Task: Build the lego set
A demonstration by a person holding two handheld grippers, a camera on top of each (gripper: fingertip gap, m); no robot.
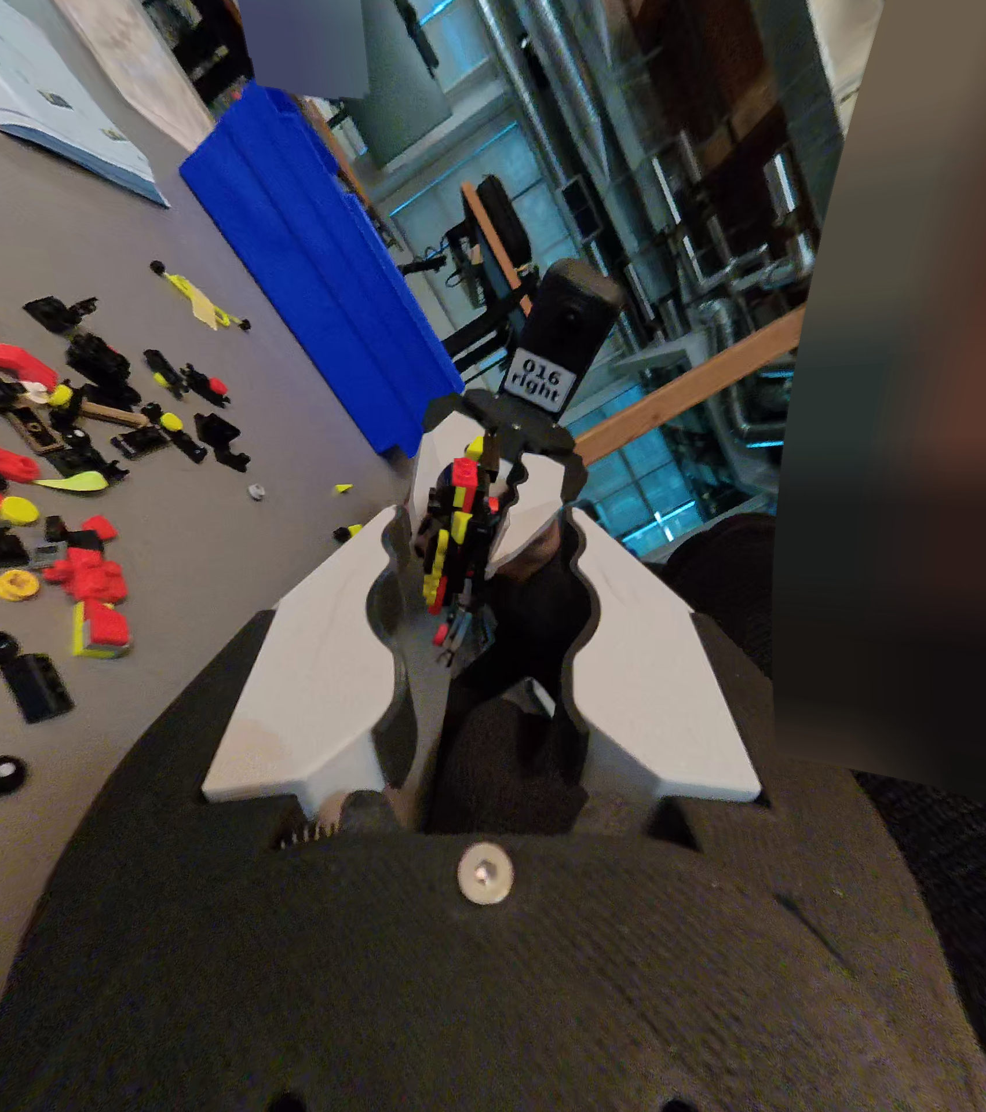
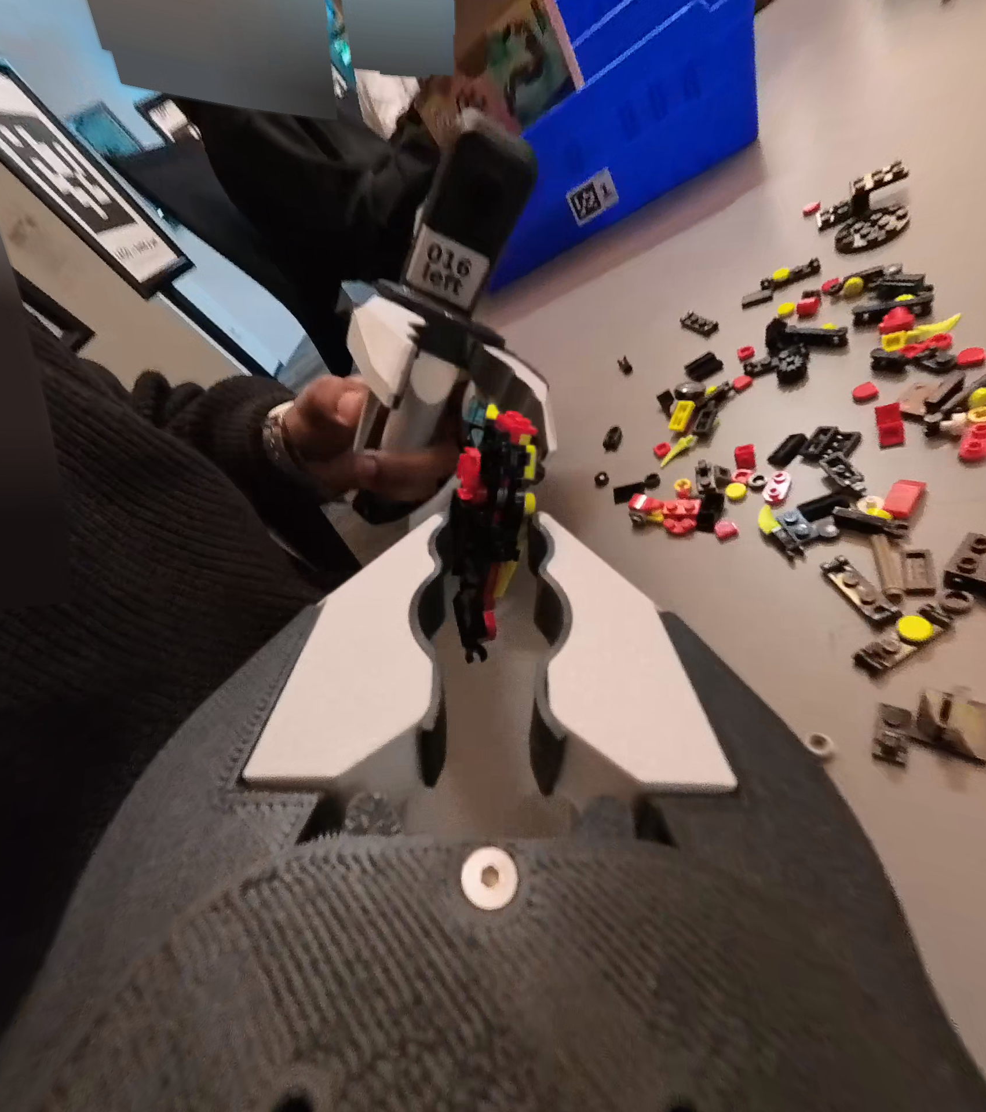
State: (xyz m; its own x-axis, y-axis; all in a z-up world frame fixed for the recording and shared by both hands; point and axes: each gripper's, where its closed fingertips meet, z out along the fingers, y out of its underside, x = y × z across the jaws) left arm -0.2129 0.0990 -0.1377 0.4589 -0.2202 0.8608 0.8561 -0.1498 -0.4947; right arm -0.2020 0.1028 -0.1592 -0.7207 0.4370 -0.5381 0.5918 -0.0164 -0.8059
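Left wrist view — my left gripper and right gripper both clamp 1 black-red-yellow lego model. I see loose bricks scattered on the grey table.

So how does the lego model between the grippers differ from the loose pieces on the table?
The lego model is joined into one tall black, red and yellow stack; the loose pieces lie separate and scattered. The model is held up off the grey table; the pieces rest flat on it. Both share the same colours.
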